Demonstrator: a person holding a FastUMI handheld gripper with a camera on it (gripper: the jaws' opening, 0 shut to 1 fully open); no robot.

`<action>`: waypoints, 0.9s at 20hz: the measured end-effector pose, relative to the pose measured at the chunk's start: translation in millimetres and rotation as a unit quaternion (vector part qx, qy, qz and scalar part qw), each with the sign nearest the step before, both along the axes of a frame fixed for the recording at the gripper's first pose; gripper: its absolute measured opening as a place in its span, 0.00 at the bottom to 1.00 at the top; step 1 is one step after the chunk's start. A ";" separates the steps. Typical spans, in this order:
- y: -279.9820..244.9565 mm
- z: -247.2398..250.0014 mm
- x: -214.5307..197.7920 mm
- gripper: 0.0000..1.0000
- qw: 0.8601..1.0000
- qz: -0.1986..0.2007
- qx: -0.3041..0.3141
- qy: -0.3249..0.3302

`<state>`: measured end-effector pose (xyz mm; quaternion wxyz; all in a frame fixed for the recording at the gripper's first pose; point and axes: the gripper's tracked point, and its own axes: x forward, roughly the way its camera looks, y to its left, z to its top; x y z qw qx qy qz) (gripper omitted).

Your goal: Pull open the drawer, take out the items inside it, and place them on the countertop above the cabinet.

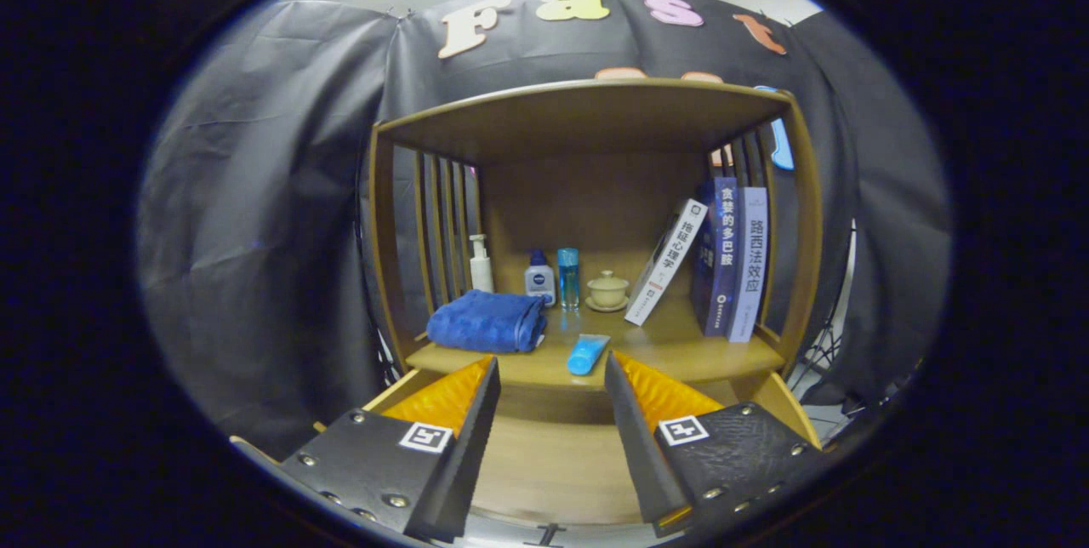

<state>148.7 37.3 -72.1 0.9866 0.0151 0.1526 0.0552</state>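
The drawer sits pulled out right under the gripper, its pale wood floor showing between the two fingers with nothing visible on it, though the near end is hidden behind the finger bases, so something could still be down there. The fingers stand wide apart and hold nothing. Just ahead of the tips, near the front edge of the countertop, lies a light blue tube, with a folded blue towel beside it to the left; both look like they came out of the drawer (a guess from how they sit up front). Further back stand a white pump bottle, a small lotion bottle, a tall blue bottle and a lidded cup, with a few books leaning at the right. So the task looks mostly finished. Best move now would be tipping the gripper down for a proper look into the drawer's near end, keeping the fingers spread and clear of the tube so it doesn't get nudged off the edge.
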 end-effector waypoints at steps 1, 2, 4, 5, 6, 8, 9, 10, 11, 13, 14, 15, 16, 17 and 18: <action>-0.8 -3.5 -12.0 0.75 1.000 -0.005 -0.002 -0.004; -3.5 -8.7 -23.4 0.76 1.000 -0.011 -0.003 -0.004; -7.3 -20.4 -46.5 0.76 1.000 -0.025 0.001 -0.001; -9.0 -25.0 -56.5 0.76 0.999 -0.031 0.001 -0.004; -12.7 -29.0 -65.3 0.77 0.999 -0.040 -0.005 -0.010; -13.0 -41.5 -83.7 0.79 0.999 -0.047 -0.016 -0.017; -11.6 -47.7 -91.4 0.86 0.999 -0.047 -0.021 -0.017; -11.1 -56.4 -98.5 0.93 0.998 -0.050 -0.027 -0.014; -8.5 -65.0 -105.1 1.00 0.998 -0.050 -0.032 -0.010; 1.5 -82.3 -118.6 1.00 0.998 -0.042 -0.043 0.003; 6.5 -90.1 -123.5 1.00 0.998 -0.038 -0.050 0.009; 11.9 -96.7 -126.3 1.00 0.998 -0.032 -0.060 0.010; 14.4 -102.3 -126.7 1.00 0.997 -0.030 -0.070 0.011; 15.1 -108.1 -126.8 0.99 0.996 -0.032 -0.078 0.015; 17.4 -113.3 -127.1 0.99 0.996 -0.034 -0.075 0.021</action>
